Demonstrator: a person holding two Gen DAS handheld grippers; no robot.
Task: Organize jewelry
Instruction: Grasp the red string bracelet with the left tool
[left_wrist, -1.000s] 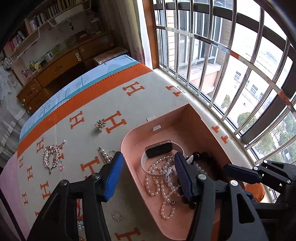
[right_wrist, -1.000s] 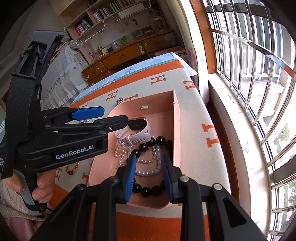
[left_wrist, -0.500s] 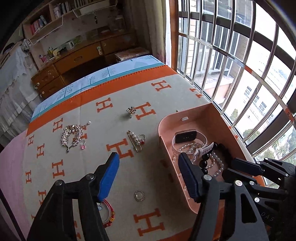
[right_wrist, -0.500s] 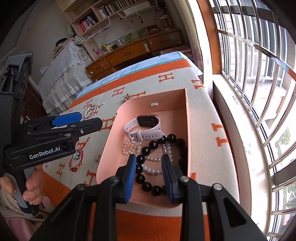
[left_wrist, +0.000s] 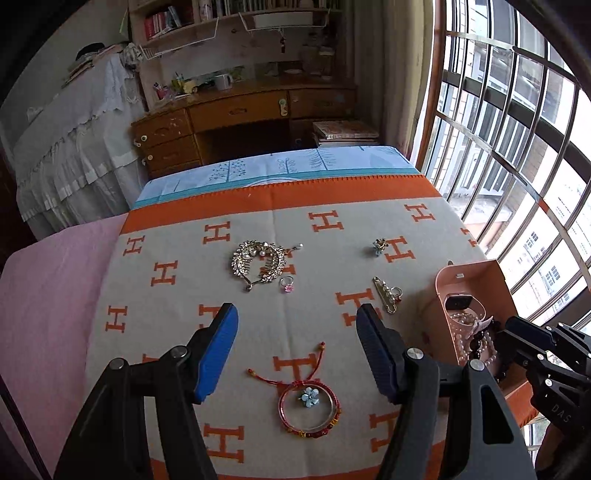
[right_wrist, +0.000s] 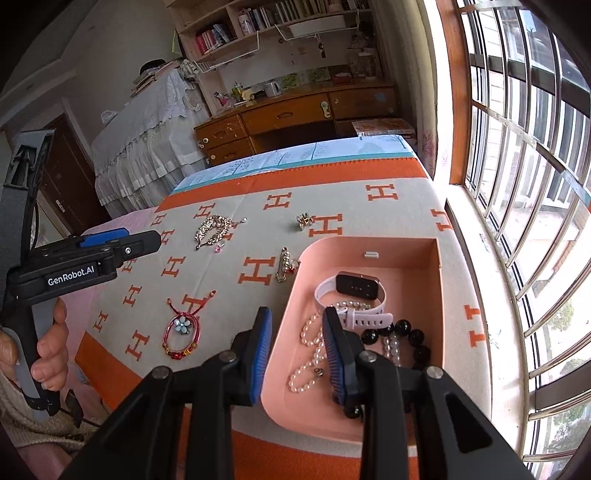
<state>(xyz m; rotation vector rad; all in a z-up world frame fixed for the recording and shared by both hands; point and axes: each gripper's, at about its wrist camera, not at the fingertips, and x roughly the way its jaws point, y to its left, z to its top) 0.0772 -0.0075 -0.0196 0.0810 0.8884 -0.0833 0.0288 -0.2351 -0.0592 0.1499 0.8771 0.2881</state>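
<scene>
Jewelry tray (right_wrist: 439, 280) beside "GenRobot.AI" left tongs (left_wrist: 295, 343), just widened, empty; right tongs (right_wrist: 295, 354) parted, empty.

A: Pink tray (left_wrist: 469, 271) in the left wrist view: near part hidden behind the right gripper's black body; black bead bracelet (left_wrist: 480, 343) and pearls in it only partly seen.

B: Right wrist view: the tray's (right_wrist: 439, 258) near rim is covered by the right gripper (right_wrist: 297, 354). Its finger hides part of the pearl strand (right_wrist: 308, 338) and the white watch's strap (right_wrist: 364, 317).

A: Small gold piece (left_wrist: 378, 246) beyond the tray: too small to identify.

B: Hand (right_wrist: 44, 347) left of the tray is cut by the edge.
</scene>
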